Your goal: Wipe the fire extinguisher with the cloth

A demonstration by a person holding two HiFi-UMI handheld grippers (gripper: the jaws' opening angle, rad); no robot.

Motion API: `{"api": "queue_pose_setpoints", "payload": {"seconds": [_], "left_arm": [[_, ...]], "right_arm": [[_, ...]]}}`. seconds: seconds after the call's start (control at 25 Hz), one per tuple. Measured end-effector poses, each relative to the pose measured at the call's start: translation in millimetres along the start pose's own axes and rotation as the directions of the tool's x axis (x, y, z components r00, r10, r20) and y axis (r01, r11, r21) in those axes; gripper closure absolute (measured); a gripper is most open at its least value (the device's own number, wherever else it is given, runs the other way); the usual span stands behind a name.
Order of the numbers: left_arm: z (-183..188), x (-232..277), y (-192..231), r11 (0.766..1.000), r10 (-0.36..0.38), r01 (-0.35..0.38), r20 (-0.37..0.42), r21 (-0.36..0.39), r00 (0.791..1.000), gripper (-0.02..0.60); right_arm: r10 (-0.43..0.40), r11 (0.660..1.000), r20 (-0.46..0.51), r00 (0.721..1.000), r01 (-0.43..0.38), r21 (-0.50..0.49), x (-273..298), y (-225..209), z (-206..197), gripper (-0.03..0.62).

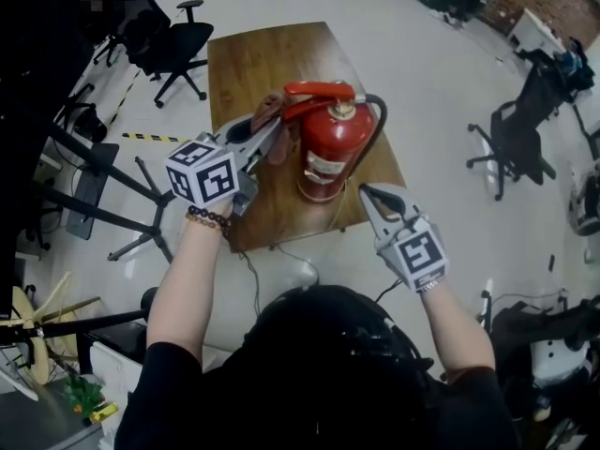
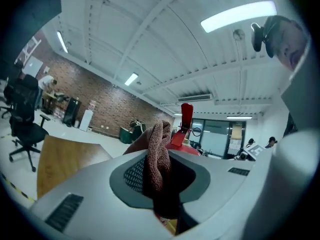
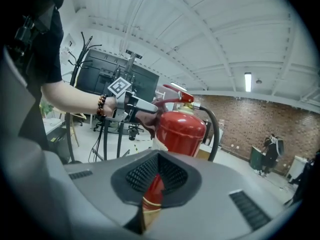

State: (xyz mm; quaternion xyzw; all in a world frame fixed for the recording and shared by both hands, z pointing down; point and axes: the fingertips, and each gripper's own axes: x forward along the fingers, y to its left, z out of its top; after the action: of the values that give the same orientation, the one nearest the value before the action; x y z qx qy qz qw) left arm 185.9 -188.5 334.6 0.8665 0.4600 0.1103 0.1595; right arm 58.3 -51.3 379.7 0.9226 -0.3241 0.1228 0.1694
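Currently, the cloth [image 1: 271, 111] is clamped in the left claw [image 1: 273, 135] against the fire extinguisher [image 1: 328, 148]; the right claw [image 1: 368, 193] is closed, empty, nearby.

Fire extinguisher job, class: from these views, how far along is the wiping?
Done: the cloth is picked up, pinched in the left claw. In hand: it sits at the upper side of the fire extinguisher, which stands upright on the table. The right claw is shut and empty near the base. Left: the wiping itself; how much is wiped cannot be told.
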Motion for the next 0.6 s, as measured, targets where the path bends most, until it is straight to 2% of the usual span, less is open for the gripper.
{"api": "queue_pose_setpoints", "payload": {"seconds": [0.12, 0.24, 0.36, 0.6], "left_arm": [[-11.6, 9.2, -3.0, 0.994, -0.081, 0.08, -0.002, -0.08, 0.997, 0.523], [-18.7, 16.2, -9.8, 0.986, -0.133, 0.131, -0.005, -0.106, 0.991, 0.522], [-21.4, 20.7, -15.0, 0.986, -0.15, 0.148, -0.029, -0.074, 0.988, 0.523], [-39.8, 26.6, -8.2, 0.994, -0.101, 0.105, -0.139, 0.017, 0.985, 0.523]], "right_arm": [[-0.014, 1.0, -0.005, 1.0, 0.014, 0.005, 0.8, 0.1, -0.7, 0.569], [-0.027, 1.0, -0.01, 1.0, 0.027, 0.006, 0.0, -2.6, -1.1, 0.569], [-0.036, 0.999, -0.018, 0.999, 0.036, 0.009, -0.7, -4.6, -3.5, 0.569], [-0.037, 0.999, -0.031, 0.999, 0.038, 0.029, 0.2, -1.1, -11.9, 0.569]]}}
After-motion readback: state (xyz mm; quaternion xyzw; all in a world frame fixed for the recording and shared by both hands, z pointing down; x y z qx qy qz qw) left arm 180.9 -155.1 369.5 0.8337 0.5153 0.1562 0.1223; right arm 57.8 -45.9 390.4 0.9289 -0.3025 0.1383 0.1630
